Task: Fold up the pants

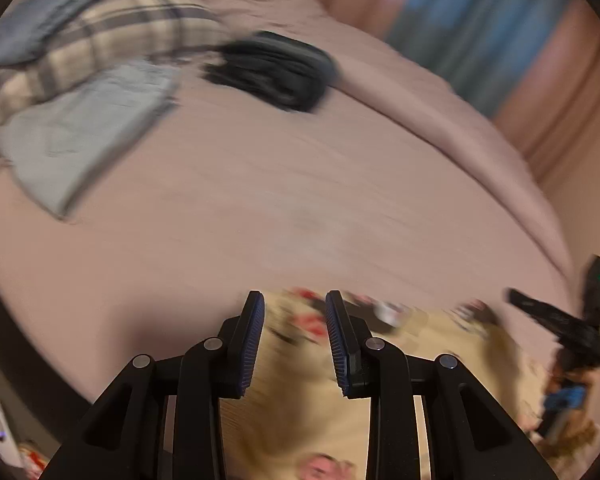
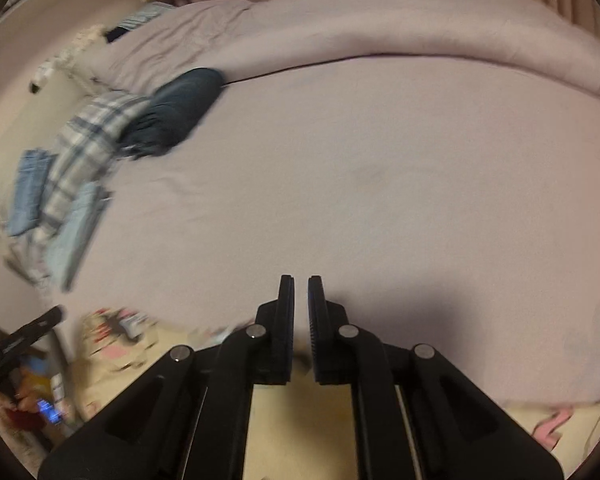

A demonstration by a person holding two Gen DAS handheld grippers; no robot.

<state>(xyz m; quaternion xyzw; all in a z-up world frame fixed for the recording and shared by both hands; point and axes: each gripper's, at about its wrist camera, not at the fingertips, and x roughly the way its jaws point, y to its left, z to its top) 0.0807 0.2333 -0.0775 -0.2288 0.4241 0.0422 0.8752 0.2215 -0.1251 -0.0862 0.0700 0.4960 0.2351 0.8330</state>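
One cream printed pants point(image 1: 300, 380), two claws, left claw point(image 1: 295, 300) parted, right claw point(image 2: 299, 284) nearly closed

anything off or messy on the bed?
Mostly tidy. One oddity: the plaid garment lies rumpled and askew across the folded light-blue stack at the bed's left edge. The dark folded pants sit neatly beside it. Frames are motion-blurred.

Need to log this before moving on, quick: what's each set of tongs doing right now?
Left tongs: part open, cream printed pants between the pads; a grip cannot be told.
Right tongs: nearly shut; whether they pinch the fabric cannot be told.
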